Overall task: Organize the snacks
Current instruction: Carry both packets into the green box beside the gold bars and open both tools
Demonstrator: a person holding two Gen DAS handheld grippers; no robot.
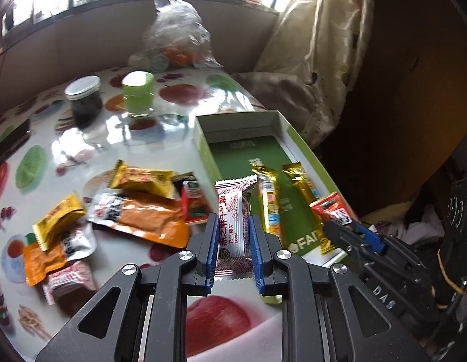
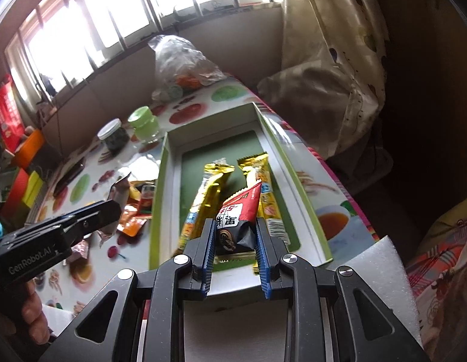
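My left gripper (image 1: 233, 220) is shut on a white and red snack packet (image 1: 233, 211), held just above the near left corner of the green box (image 1: 200, 141). Two gold bars (image 1: 268, 199) lie inside the box. To the left, several loose yellow, orange and red packets (image 1: 143, 211) lie on the table. My right gripper (image 2: 235, 226) is shut on a red and black packet (image 2: 242, 211), held over the near end of the box (image 2: 161, 181) above the gold bars (image 2: 203, 199). In the right wrist view the left gripper (image 2: 111, 206) shows at the left of the box.
A dark jar with a white lid (image 1: 82, 96), a green-lidded jar (image 1: 138, 93) and a clear plastic bag (image 1: 176, 39) stand at the back of the fruit-patterned table. A curtain (image 1: 317, 60) hangs right of the box. White foam (image 2: 381, 271) lies near the box's right corner.
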